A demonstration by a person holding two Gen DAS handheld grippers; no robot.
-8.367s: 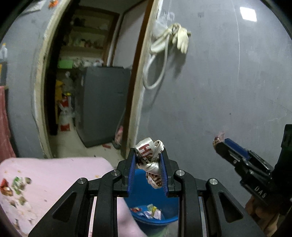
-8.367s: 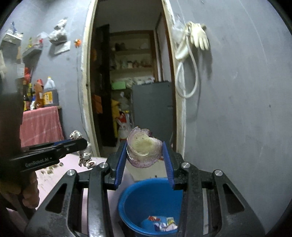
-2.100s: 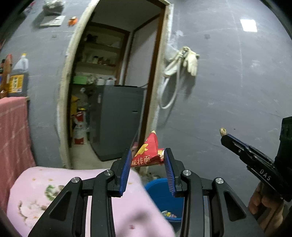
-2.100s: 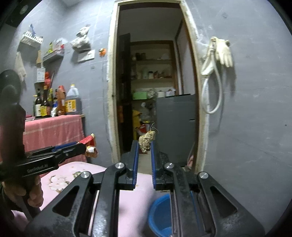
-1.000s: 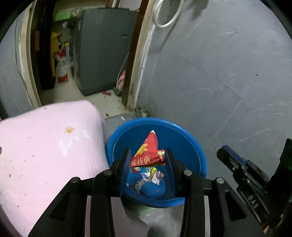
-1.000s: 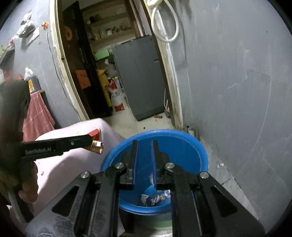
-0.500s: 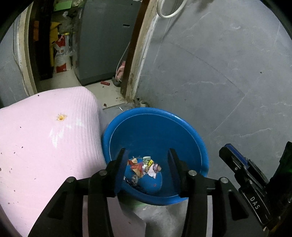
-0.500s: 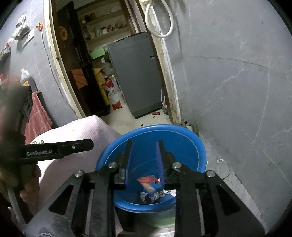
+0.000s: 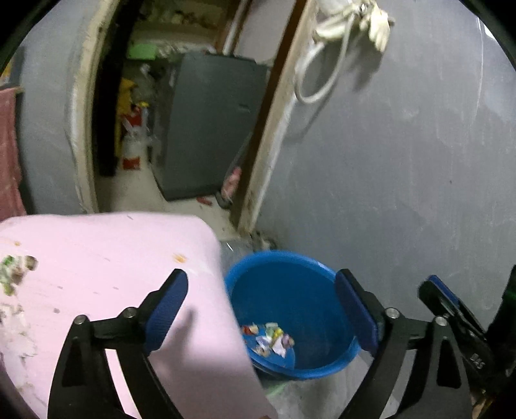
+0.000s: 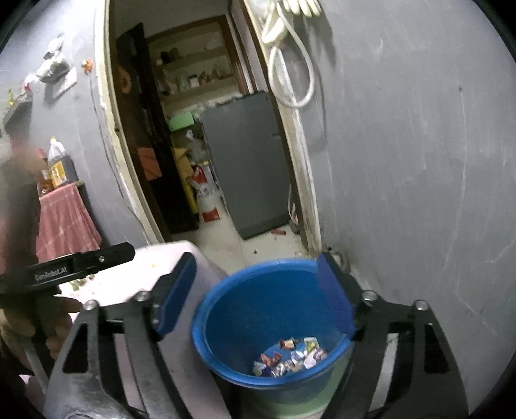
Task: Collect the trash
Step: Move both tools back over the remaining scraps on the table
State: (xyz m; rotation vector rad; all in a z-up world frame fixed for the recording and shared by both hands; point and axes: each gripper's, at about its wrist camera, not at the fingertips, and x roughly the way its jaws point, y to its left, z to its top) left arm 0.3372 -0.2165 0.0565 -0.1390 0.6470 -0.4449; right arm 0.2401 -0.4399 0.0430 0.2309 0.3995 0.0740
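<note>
While both grippers hang above the floor by the grey wall (image 9: 403,161), the blue bucket (image 9: 292,267) sits beside the corner of the pink-covered table (image 9: 113,258), close to the doorframe (image 9: 274,129). Left gripper (image 9: 261,309): jaws opening, spread wide, nothing between the blue pads (image 9: 166,306); the bucket shows through the gap. Right gripper (image 10: 258,290): jaws likewise opening and wide, nothing pinched, the bucket (image 10: 245,277) seen below and between its fingers. Trash: a small heap of crumpled wrappers (image 9: 269,338) lies on the bucket's bottom, red, white and yellow scraps mixed; same heap in the right wrist view (image 10: 290,356). More scraps (image 9: 13,270) lie on the pink cloth at the far left edge, blurred, kind not readable. In the right wrist view the left gripper's finger (image 10: 84,262) reaches in from the left over the table, a hand (image 10: 48,319) around its handle. Through the doorway: a grey cabinet (image 9: 209,129) standing on the floor, shelves behind. A white glove (image 9: 377,22) and a looped white hose (image 9: 322,74) hang on the wall by the frame. A red checked cloth (image 10: 64,219) drapes a side table at left, a bottle (image 10: 58,164) on it
</note>
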